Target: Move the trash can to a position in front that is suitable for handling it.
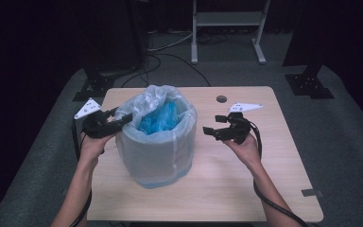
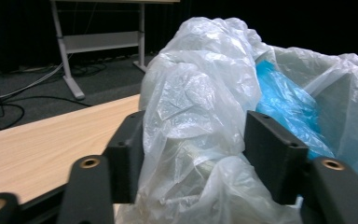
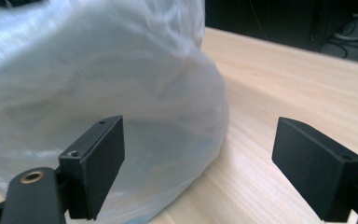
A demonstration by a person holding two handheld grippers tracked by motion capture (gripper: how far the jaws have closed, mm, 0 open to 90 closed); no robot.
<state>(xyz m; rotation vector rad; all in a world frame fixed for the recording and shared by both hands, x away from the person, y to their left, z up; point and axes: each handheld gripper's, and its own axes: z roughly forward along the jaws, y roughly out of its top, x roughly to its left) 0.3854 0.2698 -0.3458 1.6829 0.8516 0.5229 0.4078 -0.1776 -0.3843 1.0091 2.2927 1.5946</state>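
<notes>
Left gripper pinches clear liner on bin; right gripper wide.

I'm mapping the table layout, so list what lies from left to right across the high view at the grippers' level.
left gripper → clear plastic liner bag → blue bag inside the bin → right gripper
</notes>
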